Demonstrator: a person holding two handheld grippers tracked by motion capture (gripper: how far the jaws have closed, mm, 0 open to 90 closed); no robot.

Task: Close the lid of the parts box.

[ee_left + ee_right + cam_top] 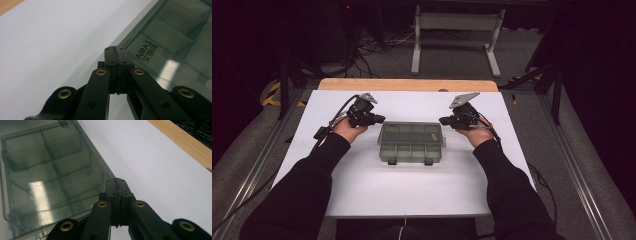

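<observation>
White table (362,190) carries a closed clear box (412,142) in the middle; left gripper (381,119) and right gripper (443,120) flank it, jaws pressed together, holding nothing.

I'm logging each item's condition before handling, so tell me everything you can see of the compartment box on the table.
The compartment box is a flat, rectangular organiser of smoky, see-through plastic. Its lid is closed, and dividers show through it as rows of small compartments. Two dark latches sit on its near edge, and printed lettering marks one corner of the lid. It lies flat on the white tabletop between the two grippers; whether either touches it I cannot tell.
</observation>
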